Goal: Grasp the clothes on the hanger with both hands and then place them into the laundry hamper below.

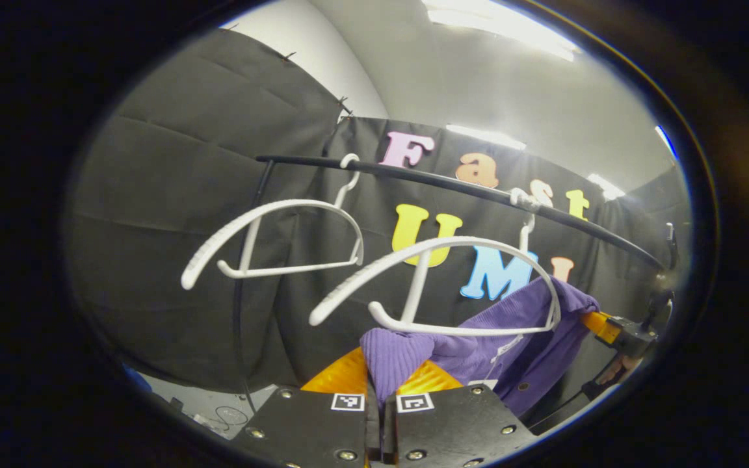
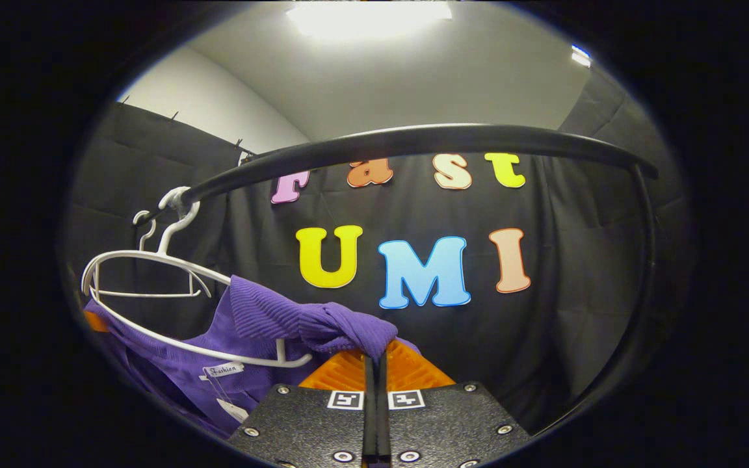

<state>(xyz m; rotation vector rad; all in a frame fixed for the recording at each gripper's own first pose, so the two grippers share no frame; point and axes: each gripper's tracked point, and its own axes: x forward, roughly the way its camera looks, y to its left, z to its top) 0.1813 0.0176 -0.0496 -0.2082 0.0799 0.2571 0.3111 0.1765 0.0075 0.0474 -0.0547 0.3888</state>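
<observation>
Below the black rail (image 1: 452,185), two white hangers (image 1: 283,247) hang. Left gripper (image 1: 381,383) is clamped on the purple garment (image 1: 478,344); right gripper (image 2: 376,364) pinches another fold of it.

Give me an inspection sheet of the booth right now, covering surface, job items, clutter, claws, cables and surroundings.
Surface: nothing seen; no table or hamper in frame.
Job's things: purple ribbed knit garment partly off the nearer white plastic hanger, which hangs on the black metal rail.
Clutter: a second white plastic hanger, bare, on the same rail.
Claws: left claw shut on one bunch of the garment's fabric; right claw shut on another bunch.
Cables: thin dark cable low at the right of the left gripper view, below the other claw.
Surroundings: black cloth wall, pale ceiling with bright lights.
</observation>
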